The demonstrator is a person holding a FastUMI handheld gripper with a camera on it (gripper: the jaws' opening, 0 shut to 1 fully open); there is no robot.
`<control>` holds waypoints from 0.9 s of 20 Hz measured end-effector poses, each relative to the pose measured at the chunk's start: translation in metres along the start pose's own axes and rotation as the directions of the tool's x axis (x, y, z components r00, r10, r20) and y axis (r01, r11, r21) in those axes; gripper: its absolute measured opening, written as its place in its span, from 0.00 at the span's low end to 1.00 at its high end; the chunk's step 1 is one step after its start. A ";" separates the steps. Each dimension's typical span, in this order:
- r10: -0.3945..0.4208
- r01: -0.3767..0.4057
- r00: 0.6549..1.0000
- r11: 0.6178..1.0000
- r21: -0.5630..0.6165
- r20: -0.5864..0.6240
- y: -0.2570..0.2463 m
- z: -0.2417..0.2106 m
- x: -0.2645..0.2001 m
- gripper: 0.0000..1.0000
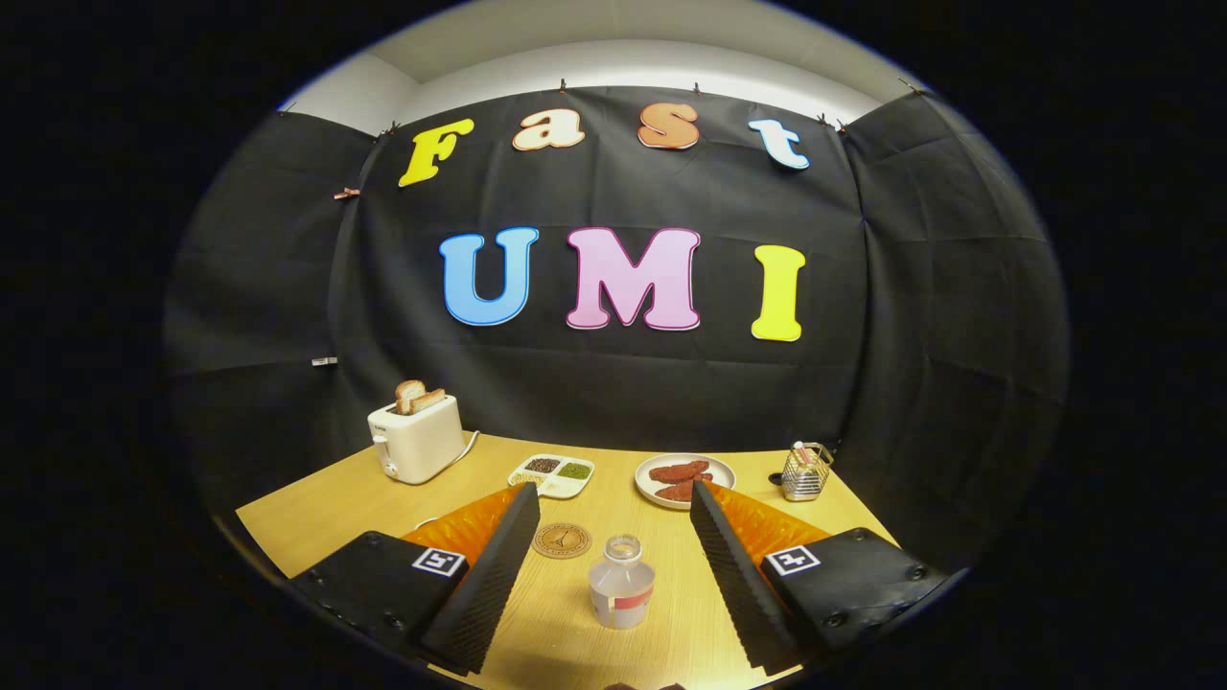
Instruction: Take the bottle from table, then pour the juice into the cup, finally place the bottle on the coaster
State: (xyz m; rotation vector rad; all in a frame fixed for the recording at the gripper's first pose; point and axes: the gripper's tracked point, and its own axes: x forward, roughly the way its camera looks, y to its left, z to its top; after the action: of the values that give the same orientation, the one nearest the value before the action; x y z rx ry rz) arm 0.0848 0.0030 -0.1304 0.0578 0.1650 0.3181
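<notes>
Standing upright on the table (335, 508), the bottle (621, 594) sits between the two fingers of the gripper (609, 513), nearer their base than their tips, with clear wood on either side of it. The jaws are wide apart and touch nothing. The bottle is clear, capless, with a red band on its label. Just beyond it and a little toward the left finger lies the round coaster (562, 540), flat on the wood and apart from the bottle. Along the far edge of the table stand a toaster (414, 443) with bread (417, 396) in its slots at the left corner, then a divided dish (551, 474), a plate (684, 479) with reddish pieces, and a wire holder (805, 471) near the right corner.
</notes>
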 end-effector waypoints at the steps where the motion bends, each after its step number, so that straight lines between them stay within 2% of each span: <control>1: 0.003 -0.003 1.000 1.000 -0.009 -0.001 -0.001 -0.006 0.004 0.97; 6: 0.022 -0.023 1.000 0.999 -0.030 -0.014 0.002 -0.042 0.026 0.97; 18: 0.010 -0.013 0.998 0.999 -0.035 -0.064 -0.007 -0.117 0.054 0.97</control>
State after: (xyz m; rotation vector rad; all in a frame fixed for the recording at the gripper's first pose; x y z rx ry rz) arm 0.1178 0.0175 -0.2549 0.0137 0.2220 0.3345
